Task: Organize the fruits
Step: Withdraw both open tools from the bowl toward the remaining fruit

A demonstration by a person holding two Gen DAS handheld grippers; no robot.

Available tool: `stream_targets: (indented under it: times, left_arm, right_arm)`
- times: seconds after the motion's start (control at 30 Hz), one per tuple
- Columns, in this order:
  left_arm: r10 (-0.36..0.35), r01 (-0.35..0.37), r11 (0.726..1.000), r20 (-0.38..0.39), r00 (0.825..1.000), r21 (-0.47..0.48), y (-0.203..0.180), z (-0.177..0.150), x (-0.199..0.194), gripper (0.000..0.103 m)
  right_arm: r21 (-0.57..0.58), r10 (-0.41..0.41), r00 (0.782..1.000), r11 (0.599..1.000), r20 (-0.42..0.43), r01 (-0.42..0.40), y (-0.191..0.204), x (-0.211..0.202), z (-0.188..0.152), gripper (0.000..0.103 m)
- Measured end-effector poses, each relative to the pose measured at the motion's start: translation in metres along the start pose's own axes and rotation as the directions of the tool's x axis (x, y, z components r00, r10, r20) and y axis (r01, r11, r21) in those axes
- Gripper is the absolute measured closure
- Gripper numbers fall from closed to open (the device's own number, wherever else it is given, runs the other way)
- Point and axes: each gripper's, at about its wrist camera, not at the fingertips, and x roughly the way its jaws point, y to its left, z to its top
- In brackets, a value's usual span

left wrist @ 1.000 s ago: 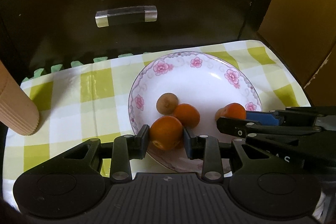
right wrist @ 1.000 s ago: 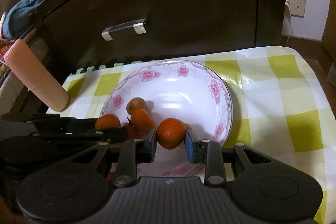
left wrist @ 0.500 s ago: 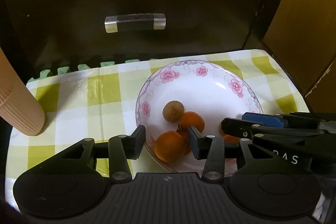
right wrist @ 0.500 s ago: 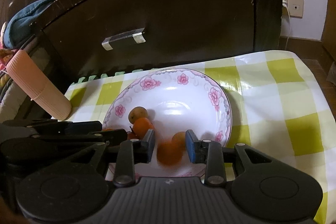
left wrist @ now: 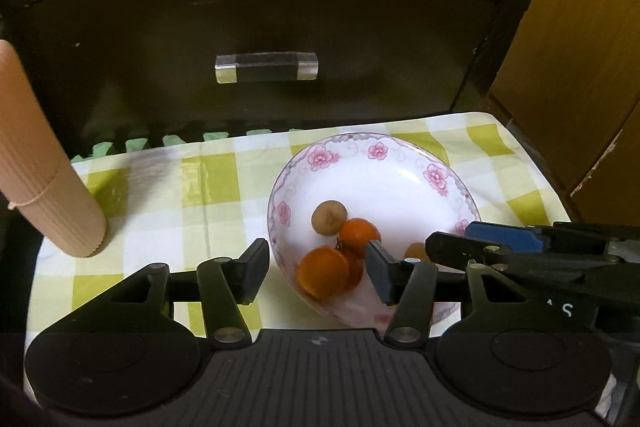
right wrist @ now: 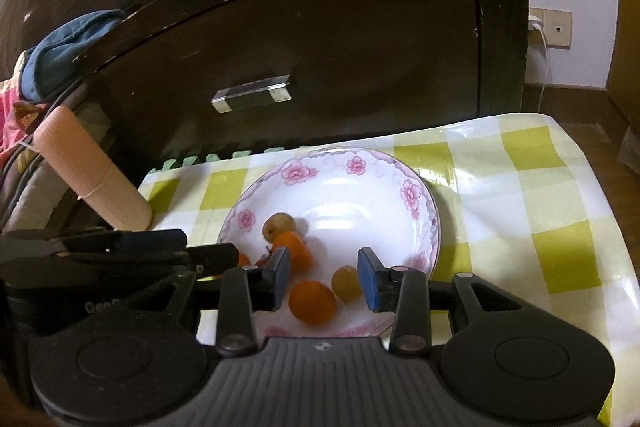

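Fruits (left wrist: 323, 271) in floral plate (left wrist: 404, 183) (gripper lettering only partly legible).

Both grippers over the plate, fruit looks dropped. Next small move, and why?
Probably lift both clear. The left gripper and right gripper are opening, pads off the oranges, which lie loose in the floral plate with the other fruit.

left gripper (left wrist: 316, 269) — jaws opening | right gripper (right wrist: 324, 277) — jaws opening
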Motion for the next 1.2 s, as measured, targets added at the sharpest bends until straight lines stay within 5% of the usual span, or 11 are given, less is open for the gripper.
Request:
stream_targets:
  times: [0.77, 1.2]
  left_arm:
    - [0.000, 0.001, 1.000, -0.016, 1.000, 0.023, 0.020, -0.039, -0.053, 0.032]
    - [-0.019, 0.020, 1.000, -0.042, 0.999, 0.019, 0.024, -0.044, -0.049, 0.031]
  right_arm:
    - [-0.095, 0.073, 0.990, 0.992, -0.121, -0.085, 0.056, -0.028, -0.069, 0.067]
    - [-0.169, 0.076, 0.977, 0.979, -0.199, -0.110, 0.080, 0.011, -0.094, 0.067]
